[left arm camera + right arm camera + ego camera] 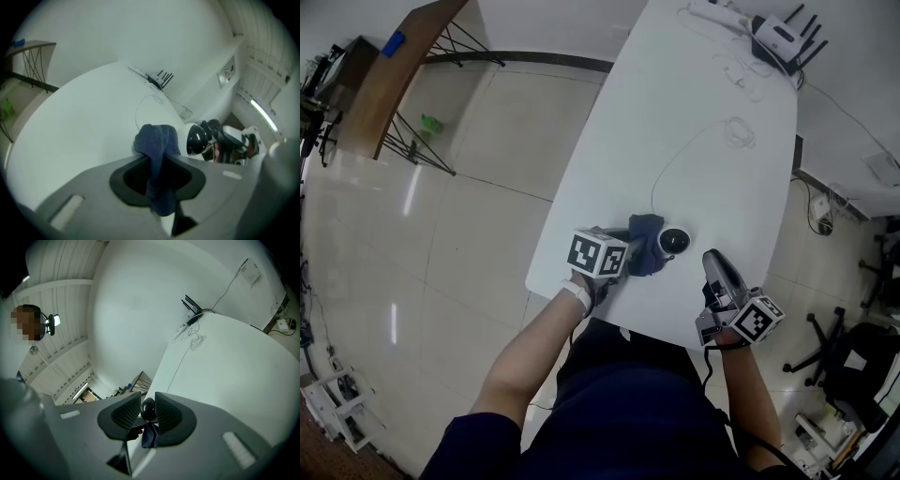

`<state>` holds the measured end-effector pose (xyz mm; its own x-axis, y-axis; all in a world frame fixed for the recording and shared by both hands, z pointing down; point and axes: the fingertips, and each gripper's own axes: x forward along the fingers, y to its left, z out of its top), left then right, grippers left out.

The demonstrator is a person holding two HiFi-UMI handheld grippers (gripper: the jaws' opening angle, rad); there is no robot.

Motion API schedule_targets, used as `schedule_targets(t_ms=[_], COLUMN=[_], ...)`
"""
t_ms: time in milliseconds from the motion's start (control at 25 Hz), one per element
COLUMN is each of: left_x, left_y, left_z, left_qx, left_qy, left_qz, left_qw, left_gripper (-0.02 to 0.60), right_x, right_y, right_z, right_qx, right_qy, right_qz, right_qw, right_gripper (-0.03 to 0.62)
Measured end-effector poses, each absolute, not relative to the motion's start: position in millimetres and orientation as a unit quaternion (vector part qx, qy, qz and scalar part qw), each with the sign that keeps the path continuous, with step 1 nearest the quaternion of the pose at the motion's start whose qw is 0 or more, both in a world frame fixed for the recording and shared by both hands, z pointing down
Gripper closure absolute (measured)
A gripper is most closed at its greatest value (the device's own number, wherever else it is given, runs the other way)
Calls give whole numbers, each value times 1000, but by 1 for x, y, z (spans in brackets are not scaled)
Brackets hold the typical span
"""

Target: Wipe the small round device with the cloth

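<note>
The left gripper [626, 253] sits at the lower middle of the head view, near the close edge of the white table [694, 141]. Its fingers are pressed together on a dark blue cloth [645, 244]. In the left gripper view the cloth [157, 140] runs down through the narrow slot between the two jaws and bunches up in a rounded wad above their tips. The small round device [676, 242], white with a black domed face, stands on the table just right of the cloth in the head view and touches the wad or comes very close to it. In the left gripper view the device [197, 139] appears at the right of the cloth. The right gripper [713, 261] is at the lower right of the head view and points up-left toward the device, with its tips near the device but apart from it. In the right gripper view its fingers stand a narrow gap apart, and the device's dark dome [148, 410] shows through that gap with a scrap of cloth [150, 436] below. The dome seems to lie beyond the tips rather than in a grip. A thin white cable [675, 159] curves up the table toward a router [783, 36] at the upper right.
</note>
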<state>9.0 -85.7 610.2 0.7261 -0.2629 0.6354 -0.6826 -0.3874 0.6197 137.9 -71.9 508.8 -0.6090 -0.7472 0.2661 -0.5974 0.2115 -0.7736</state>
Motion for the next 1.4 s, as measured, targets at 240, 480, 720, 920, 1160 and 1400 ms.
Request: schedule_targets(t_ms=[240,480,720,920,1160,1400], left_x=[8,-7,8,44,53,31], left_y=[-83,-80,-55,-51,-72,-72], left_z=[629,601,521,478,503,532], left_qx=[749,760,826,855,812,753], left_qy=[-299,-359,-332,-304,-359,-397], left_qz=[231,184,128,79,5,-56], left_qw=[543,509,438,413,461,522], left_gripper=[508,508,508,508,508,508], right_x=[145,147,154,152,149,158], right_y=[-56,-36,-32,-31,-30,-33], right_z=[501,494,493,493,493,509], right_qx=[-440,-452,-461,-455,-441,-434], right_qy=[776,788,783,786,793,789], right_qz=[-443,-413,-413,-413,-417,-431], right_qw=[86,70,69,62,55,57], right_gripper=[499,513,520,522,522,525])
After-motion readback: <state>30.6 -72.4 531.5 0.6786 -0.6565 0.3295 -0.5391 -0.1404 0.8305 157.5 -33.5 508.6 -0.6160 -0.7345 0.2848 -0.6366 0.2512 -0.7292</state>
